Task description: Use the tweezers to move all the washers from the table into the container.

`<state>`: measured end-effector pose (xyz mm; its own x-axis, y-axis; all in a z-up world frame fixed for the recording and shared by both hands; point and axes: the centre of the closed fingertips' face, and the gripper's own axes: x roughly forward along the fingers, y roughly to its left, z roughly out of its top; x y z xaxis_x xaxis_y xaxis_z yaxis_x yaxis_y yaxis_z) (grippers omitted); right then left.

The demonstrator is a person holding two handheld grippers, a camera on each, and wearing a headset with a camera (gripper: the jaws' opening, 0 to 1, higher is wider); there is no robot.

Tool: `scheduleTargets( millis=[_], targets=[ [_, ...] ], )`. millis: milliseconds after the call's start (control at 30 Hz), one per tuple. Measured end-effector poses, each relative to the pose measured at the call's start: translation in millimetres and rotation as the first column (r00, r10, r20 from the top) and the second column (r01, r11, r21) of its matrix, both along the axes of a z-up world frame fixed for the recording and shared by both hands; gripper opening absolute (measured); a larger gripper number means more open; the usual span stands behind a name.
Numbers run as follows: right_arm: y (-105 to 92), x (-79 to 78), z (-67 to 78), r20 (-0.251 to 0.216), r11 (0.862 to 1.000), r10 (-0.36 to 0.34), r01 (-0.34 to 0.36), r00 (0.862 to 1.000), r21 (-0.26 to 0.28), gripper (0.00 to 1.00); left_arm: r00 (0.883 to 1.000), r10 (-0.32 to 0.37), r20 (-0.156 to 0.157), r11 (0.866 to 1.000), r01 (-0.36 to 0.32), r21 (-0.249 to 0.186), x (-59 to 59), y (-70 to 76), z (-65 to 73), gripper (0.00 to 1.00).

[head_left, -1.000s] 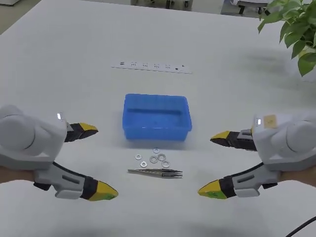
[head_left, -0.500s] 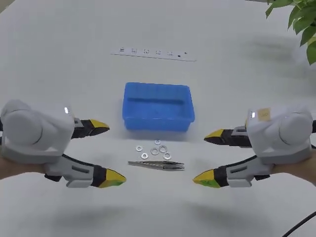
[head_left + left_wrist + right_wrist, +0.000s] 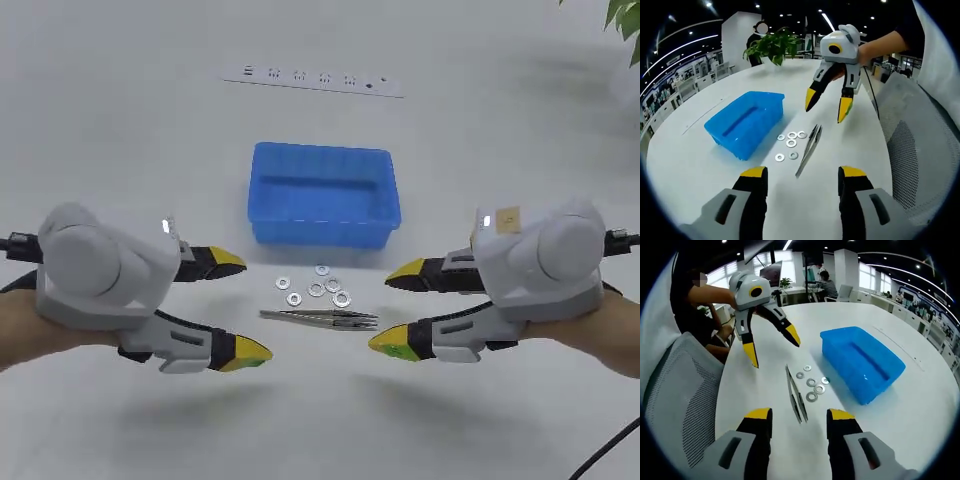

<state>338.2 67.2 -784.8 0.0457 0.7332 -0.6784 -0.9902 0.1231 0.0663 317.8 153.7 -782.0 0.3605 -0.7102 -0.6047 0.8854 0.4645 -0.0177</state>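
Metal tweezers (image 3: 318, 318) (image 3: 808, 143) (image 3: 795, 392) lie flat on the white table, just in front of several small washers (image 3: 316, 289) (image 3: 791, 143) (image 3: 812, 382). Behind the washers stands an empty blue container (image 3: 323, 194) (image 3: 744, 121) (image 3: 862, 360). My left gripper (image 3: 239, 305) (image 3: 800, 176) hovers to the left of the tweezers, open and holding nothing. To the right of the tweezers my right gripper (image 3: 398, 306) (image 3: 796, 417) is open too, its yellow-tipped jaws pointing inward. Each gripper faces the other across the tweezers.
A white power strip (image 3: 313, 80) lies at the back of the table beyond the container. Green plant leaves (image 3: 625, 20) reach in at the far right corner. A mesh chair back (image 3: 687, 395) stands at the table's near edge. A dark cable (image 3: 605, 452) crosses the front right.
Both grippers have closed in toward the tweezers from left and right. The head camera has tilted, so the container and power strip sit lower in the picture.
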Motion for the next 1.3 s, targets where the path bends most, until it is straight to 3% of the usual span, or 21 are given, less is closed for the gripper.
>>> scheduleTargets(
  millis=[333, 567, 733, 800, 1167, 1300],
  targets=[
    [19.2, -6.0, -10.5, -0.009, 0.998, 0.061, -0.061, 0.998, -0.019, 0.34, 0.999, -0.05, -0.022, 0.998, 0.051, 0.028, -0.1, -12.7, -12.6, 0.53],
    [28.1, -4.3, -13.8, -0.009, 0.996, 0.087, -0.087, 0.996, -0.035, 0.28, 0.997, -0.076, -0.023, 0.995, 0.077, 0.067, 3.3, -10.8, -18.8, 0.45],
    [33.3, -6.1, -15.3, -0.021, 0.993, 0.109, -0.11, 0.994, -0.039, 0.27, 0.997, -0.08, -0.012, 0.993, 0.081, 0.089, 9.2, -7.2, -20.6, 0.28],
    [32.6, -5.2, -17.7, -0.013, 0.991, 0.121, -0.122, 0.993, -0.057, 0.26, 0.997, -0.076, -0.02, 0.993, 0.078, 0.094, 11.8, -6.6, -21.2, 0.27],
    [33.3, -2.5, -20.7, -0.006, 0.985, 0.15, -0.15, 0.989, -0.084, 0.22, 0.992, -0.122, -0.031, 0.983, 0.125, 0.133, 23.6, -9.4, -21.2, 0.17],
    [34.8, -2.2, -20.7, -0.003, 0.984, 0.154, -0.154, 0.988, -0.086, 0.2, 0.983, -0.177, -0.038, 0.97, 0.181, 0.162, 21.9, -10.6, -21.6, 0.15]
  ],
)
